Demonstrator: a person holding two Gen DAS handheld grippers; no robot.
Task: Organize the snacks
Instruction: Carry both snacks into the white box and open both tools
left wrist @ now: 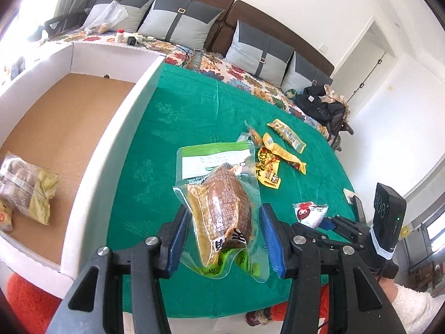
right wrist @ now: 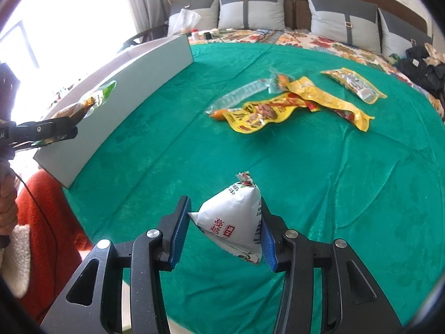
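At the far left, inside the white box point(left wrist: 83, 55) with its brown cardboard floor, lie two snacks: a clear-and-olive packet point(left wrist: 26, 188) and an orange-edged packet point(left wrist: 5, 218) cut off by the frame; only the left wrist view looks into the box, while the right wrist view shows just its outer white wall point(right wrist: 133, 91). Right of the box, the left gripper point(left wrist: 222, 239) holds a clear vacuum pouch point(left wrist: 219, 206) with a green top strip, a white label and a brown lump of food inside; its blue pads sit apart from the pouch edges in its own view, so I cannot tell how firmly it is clamped, though the right wrist view shows the pouch point(right wrist: 91, 103) lifted against the box wall. The green bed cover point(right wrist: 333, 181) spreads right of the box. On it, well right of the box, four snacks lie loose: a clear sausage stick point(right wrist: 239, 97), a crumpled yellow-and-red packet point(right wrist: 264, 114), a long yellow packet point(right wrist: 328, 100) and a yellow packet with a dark label point(right wrist: 353, 83). Nearer, the right gripper point(right wrist: 225, 236) is clamped on a white pyramid-shaped packet point(right wrist: 233, 220) with red characters and a floral crimped tip, raised above the cover. The left wrist view shows that packet's red-and-white end point(left wrist: 308, 214).
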